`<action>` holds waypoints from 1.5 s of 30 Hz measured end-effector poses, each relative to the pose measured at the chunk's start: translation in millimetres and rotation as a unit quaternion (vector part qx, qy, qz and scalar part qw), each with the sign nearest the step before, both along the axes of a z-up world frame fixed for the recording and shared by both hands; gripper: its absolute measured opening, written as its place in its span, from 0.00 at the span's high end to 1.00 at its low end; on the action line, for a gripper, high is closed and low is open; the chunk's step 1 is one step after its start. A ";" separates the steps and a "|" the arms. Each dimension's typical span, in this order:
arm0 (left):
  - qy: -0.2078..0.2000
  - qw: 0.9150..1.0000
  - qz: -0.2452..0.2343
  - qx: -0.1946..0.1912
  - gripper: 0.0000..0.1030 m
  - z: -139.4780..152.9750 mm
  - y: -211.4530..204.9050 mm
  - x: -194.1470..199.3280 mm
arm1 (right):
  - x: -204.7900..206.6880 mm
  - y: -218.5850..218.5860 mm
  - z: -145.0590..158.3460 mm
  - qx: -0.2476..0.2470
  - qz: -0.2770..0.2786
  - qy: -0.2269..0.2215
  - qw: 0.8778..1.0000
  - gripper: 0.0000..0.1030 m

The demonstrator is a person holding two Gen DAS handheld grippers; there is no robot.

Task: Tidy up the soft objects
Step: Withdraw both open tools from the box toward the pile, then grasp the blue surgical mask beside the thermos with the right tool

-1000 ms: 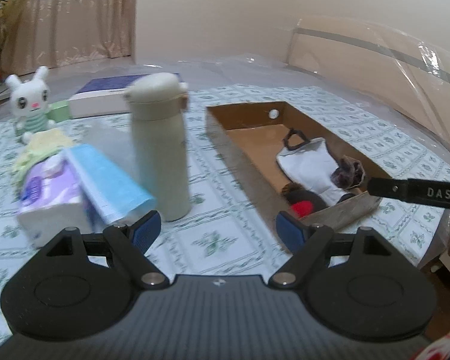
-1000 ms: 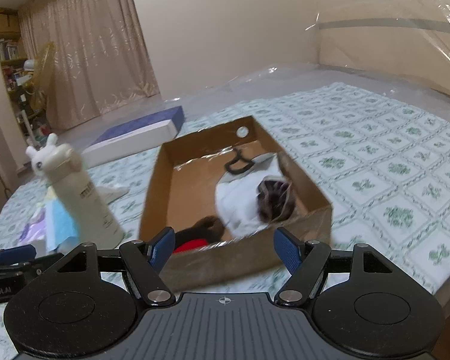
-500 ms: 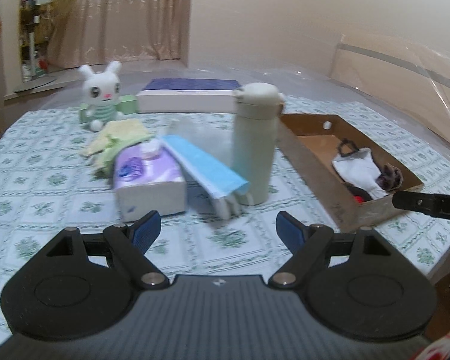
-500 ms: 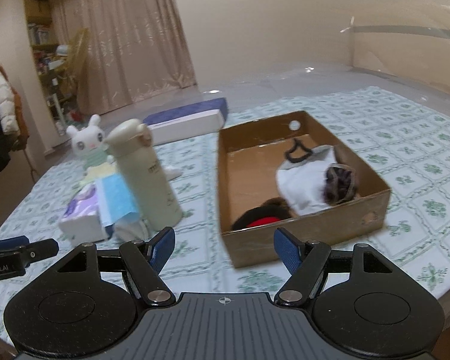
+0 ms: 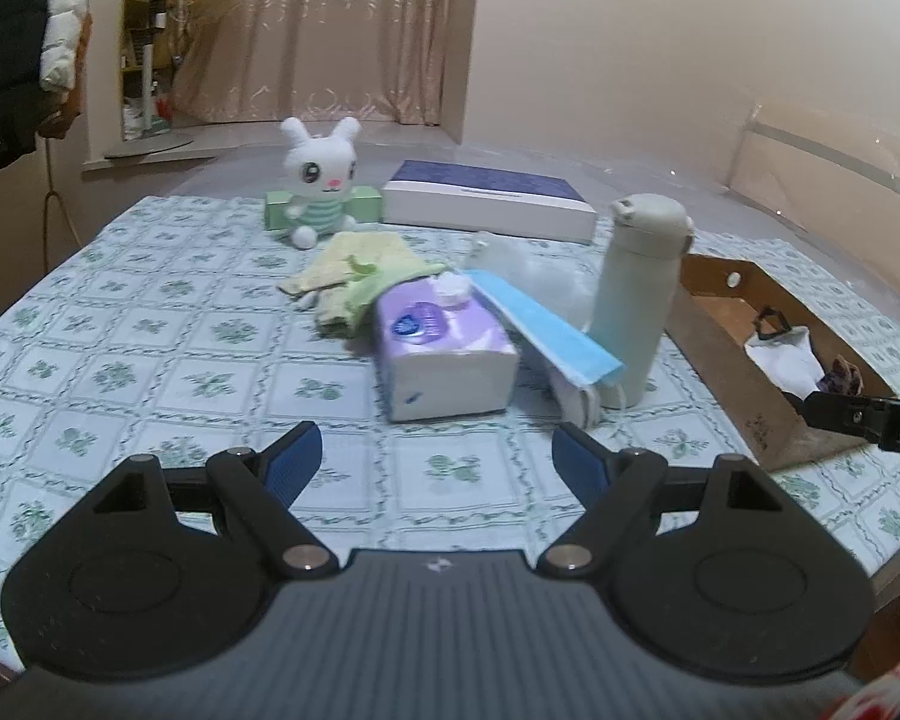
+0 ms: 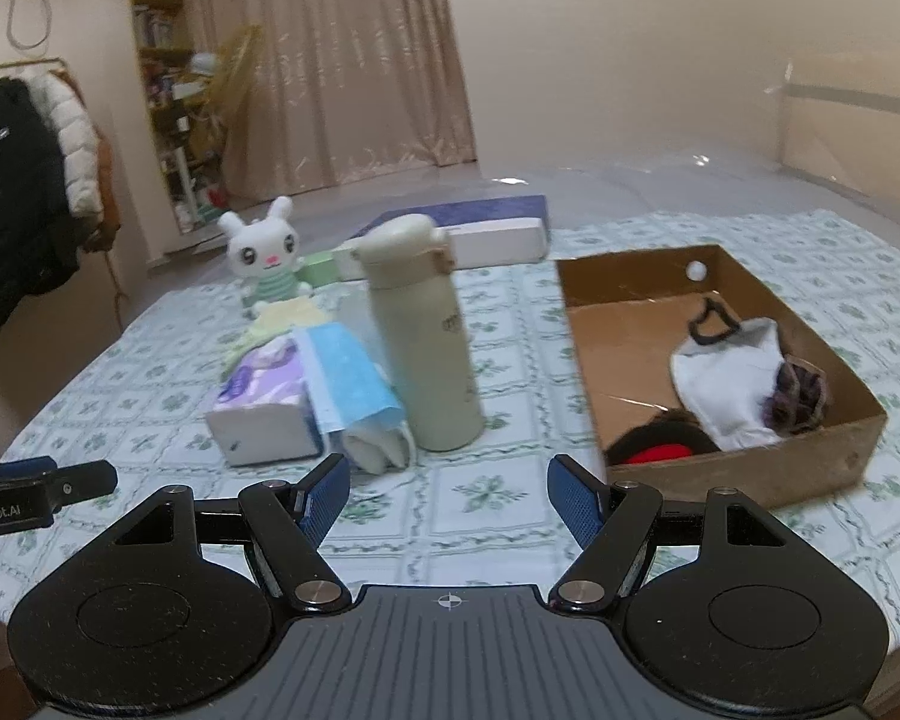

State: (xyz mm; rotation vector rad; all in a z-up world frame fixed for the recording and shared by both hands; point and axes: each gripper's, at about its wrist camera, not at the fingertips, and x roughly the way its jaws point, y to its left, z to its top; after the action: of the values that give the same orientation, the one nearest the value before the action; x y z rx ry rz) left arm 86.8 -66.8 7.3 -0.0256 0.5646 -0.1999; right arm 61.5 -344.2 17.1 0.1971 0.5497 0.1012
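Left wrist view first. Left gripper [image 5: 437,461] spread wide, nothing between the blue pads, hanging over the near edge of the table [image 5: 120,324]. Probably held back like that to take in the whole pile before picking a target. Tissue pack [image 5: 444,354] sitting about mid-table, closest to the pads, with a blue face mask [image 5: 546,330] propped between it and the bottle [image 5: 636,300]. Yellow-green cloth [image 5: 360,276] bunched just behind the tissues. Plush bunny [image 5: 318,180] up near the far edge, leaning against a green box [image 5: 324,207], flat white box [image 5: 486,201] beside it. Cardboard box [image 5: 726,354] along the right edge, clearly the drop-off spot since a white pouch [image 5: 786,357] already lies inside.

Right wrist view now. Right gripper [image 6: 449,495] also wide apart and empty, parked at the near edge between the pile and the cardboard box [image 6: 744,468]. Handy spot for shuttling stuff over, at a guess. Inside: white pouch [image 6: 726,384], something dark and fuzzy [image 6: 801,396] against the right wall, a black-and-red thing [image 6: 660,450] in the near corner, can't tell what. Bottle [image 6: 420,336] standing upright mid-table; hard item, so likely staying out. Mask [image 6: 354,384], tissue pack [image 6: 264,402] and bunny [image 6: 267,258] all still outside, so plenty left to sort.
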 end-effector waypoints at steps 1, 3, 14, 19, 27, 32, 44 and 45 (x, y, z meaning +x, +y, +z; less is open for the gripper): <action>0.000 1.000 0.003 -0.001 0.20 -0.2 3.5 -0.9 | 0.9 4.1 0.3 -0.004 0.004 -0.001 1.000 0.30; 0.000 1.000 0.007 -0.002 0.20 -0.6 9.1 -1.0 | 2.6 11.3 0.9 -0.011 0.012 -0.003 1.000 0.30; 0.003 1.000 0.017 -0.004 0.20 -3.7 26.5 6.9 | 18.0 31.4 -2.2 -0.028 0.034 -0.003 0.999 0.30; 0.004 1.000 0.017 -0.002 0.20 -5.9 29.8 13.3 | 28.4 40.2 -5.2 -0.038 0.045 -0.002 0.998 0.30; 0.008 1.000 0.006 0.003 0.20 -11.8 26.0 30.7 | 51.2 49.4 -14.3 -0.055 0.058 0.002 0.997 0.30; 0.014 1.000 0.002 0.005 0.20 -17.5 23.2 42.6 | 68.7 56.7 -21.9 -0.069 0.072 0.005 0.995 0.30; 0.023 1.000 0.001 -0.001 0.20 -32.7 27.2 78.3 | 125.0 97.5 -41.8 -0.127 0.099 0.006 0.987 0.38; 0.025 1.000 0.000 -0.002 0.20 -34.4 27.4 81.4 | 129.4 101.7 -44.9 -0.135 0.101 0.008 0.986 0.39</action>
State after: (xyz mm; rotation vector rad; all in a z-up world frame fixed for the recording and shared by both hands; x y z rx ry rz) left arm 168.2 -39.4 -27.1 -0.0348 0.6130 -0.2004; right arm 190.9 -242.5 -27.8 -0.1234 0.5925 0.2212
